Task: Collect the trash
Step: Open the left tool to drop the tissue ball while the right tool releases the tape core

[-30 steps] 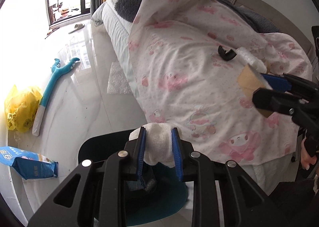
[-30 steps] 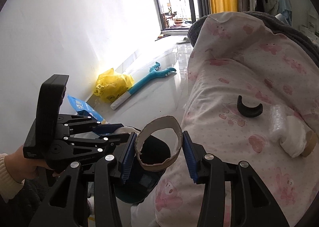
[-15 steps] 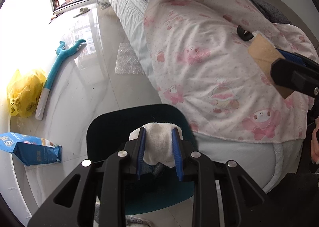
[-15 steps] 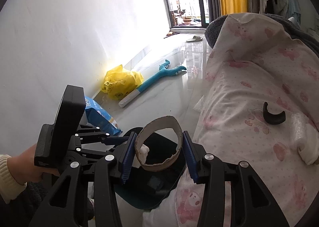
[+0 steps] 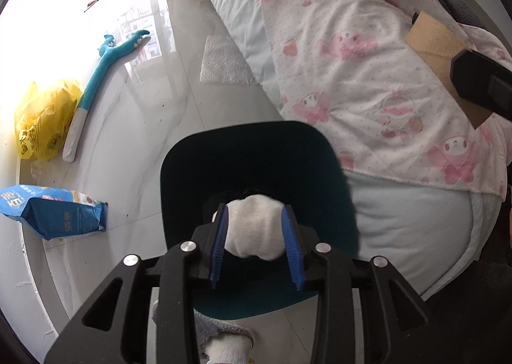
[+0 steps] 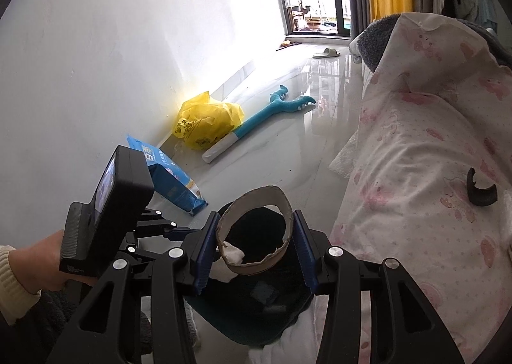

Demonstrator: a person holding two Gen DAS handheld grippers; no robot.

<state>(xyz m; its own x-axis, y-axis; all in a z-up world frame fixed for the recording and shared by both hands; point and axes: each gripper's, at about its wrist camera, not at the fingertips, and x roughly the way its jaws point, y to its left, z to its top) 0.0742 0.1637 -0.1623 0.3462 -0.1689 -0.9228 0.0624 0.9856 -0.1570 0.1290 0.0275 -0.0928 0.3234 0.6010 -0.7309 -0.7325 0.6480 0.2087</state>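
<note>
My left gripper (image 5: pixel 256 244) is shut on a white crumpled tissue wad (image 5: pixel 254 233) and holds it above the dark teal trash bin (image 5: pixel 256 153) on the floor beside the bed. My right gripper (image 6: pixel 254 249) is shut on a brown cardboard tape ring (image 6: pixel 256 205), squeezed oval, also over the bin (image 6: pixel 256 316). The ring shows in the left wrist view (image 5: pixel 441 53) at the right. The tissue wad shows through the ring in the right wrist view (image 6: pixel 232 257). A black curved piece (image 6: pixel 480 191) lies on the pink blanket (image 6: pixel 432 146).
A yellow plastic bag (image 5: pixel 41 117), a teal long-handled toy (image 5: pixel 105 66) and a blue packet (image 5: pixel 54 212) lie on the tiled floor by the white wall. A bubble-wrap sheet (image 5: pixel 224 60) lies beside the bed (image 5: pixel 400 229). A slipper (image 6: pixel 328 52) lies near the window.
Both grippers have moved away from the bed and down toward the bin, which now sits larger under them. Both still hold their items.
</note>
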